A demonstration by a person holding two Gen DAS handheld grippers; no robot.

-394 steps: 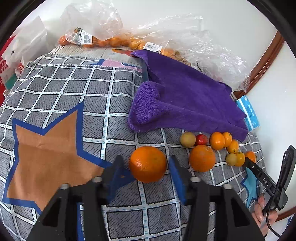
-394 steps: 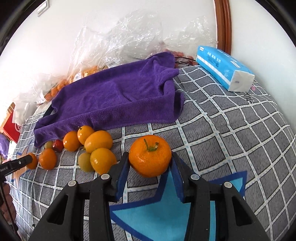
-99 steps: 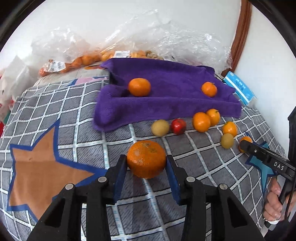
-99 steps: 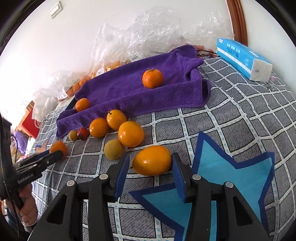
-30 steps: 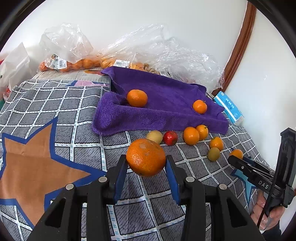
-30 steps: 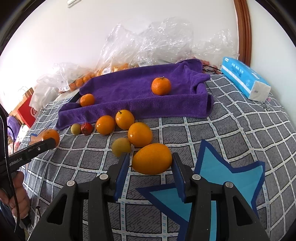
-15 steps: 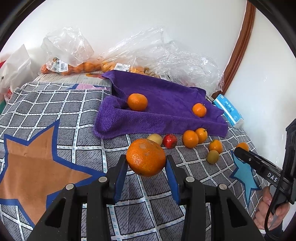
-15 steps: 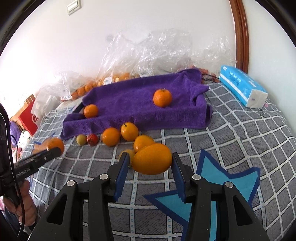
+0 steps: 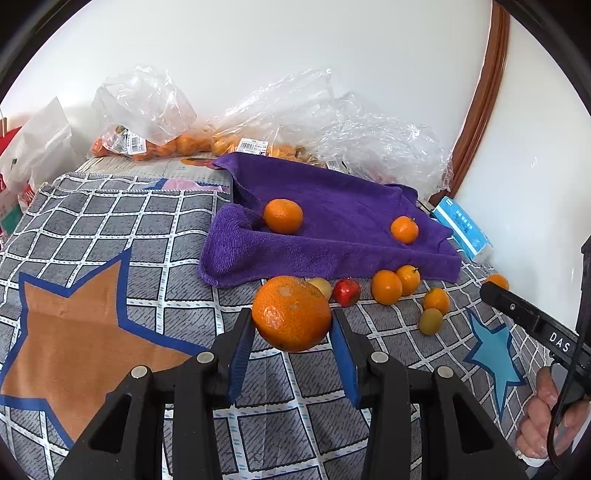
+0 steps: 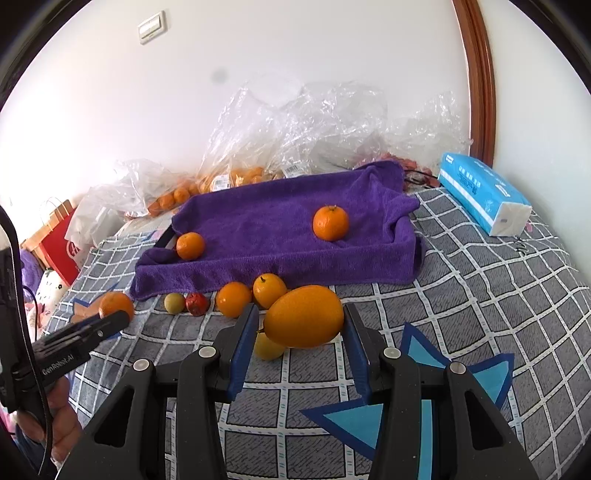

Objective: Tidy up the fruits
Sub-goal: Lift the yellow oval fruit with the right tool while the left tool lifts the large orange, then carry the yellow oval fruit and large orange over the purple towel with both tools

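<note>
Above the checked cloth [image 9: 110, 229], the left gripper [image 9: 291, 332] clamps an orange [image 9: 291, 314]; the right gripper [image 10: 299, 332] clamps an oval fruit [image 10: 303, 315].

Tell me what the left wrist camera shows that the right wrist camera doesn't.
Only the left view shows the brown star on the cloth and the round orange up close in the left gripper. Only the right view shows the wall switch and the oval orange fruit clearly in the right gripper. Both show the purple towel holding two oranges.
</note>
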